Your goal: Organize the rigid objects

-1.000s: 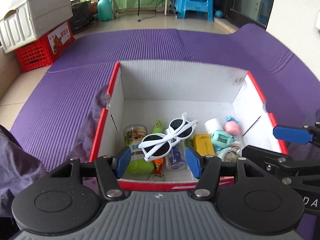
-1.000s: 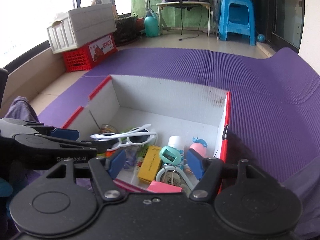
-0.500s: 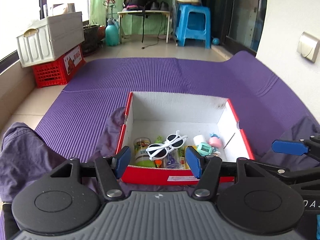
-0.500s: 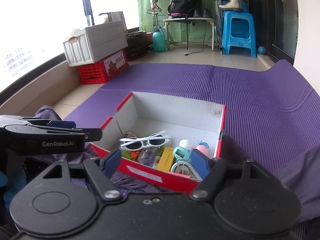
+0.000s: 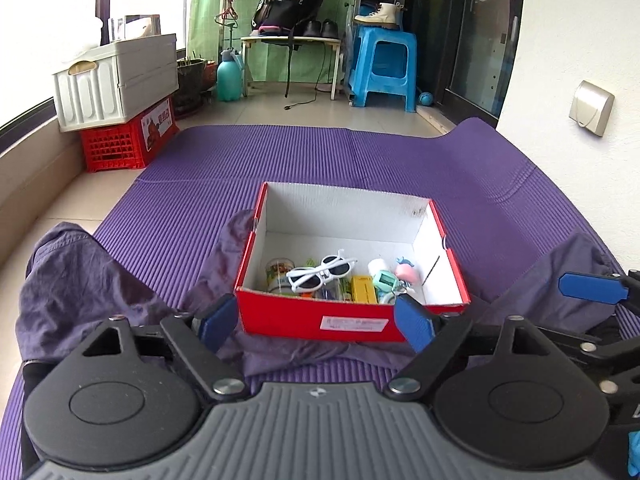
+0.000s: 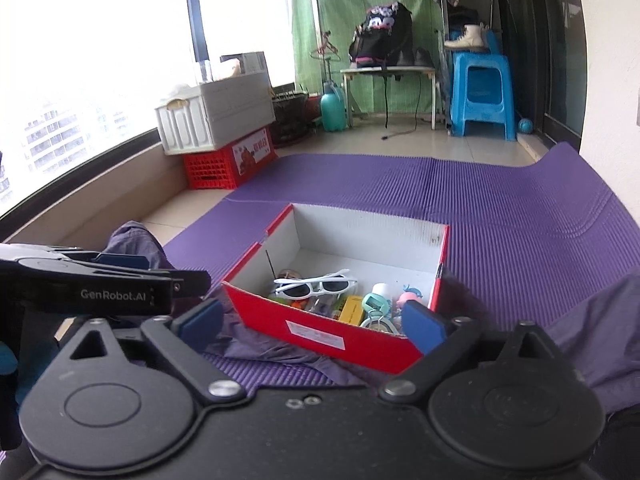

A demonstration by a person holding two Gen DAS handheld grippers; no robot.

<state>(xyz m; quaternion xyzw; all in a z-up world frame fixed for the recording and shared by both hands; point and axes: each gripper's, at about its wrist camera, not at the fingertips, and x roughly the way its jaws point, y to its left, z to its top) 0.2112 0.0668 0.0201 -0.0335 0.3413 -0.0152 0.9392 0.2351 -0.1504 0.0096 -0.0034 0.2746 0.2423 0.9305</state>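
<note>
The left gripper (image 5: 316,322) has black linkage arms with silver pivot screws, two round black discs and a ribbed grey housing; its fingers (image 5: 414,326) carry blue pads. The right gripper (image 6: 310,322) looks alike, with a smooth black housing, small screws at 6 o'clock

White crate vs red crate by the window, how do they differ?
The white crate sits on top; the red crate stands on the floor beneath it. The white crate is larger and overhangs the red crate. The white crate has slotted ends and plain long sides; the red crate has a fine lattice end and a printed picture panel. Both are rigid plastic boxes beside the purple mat.
</note>
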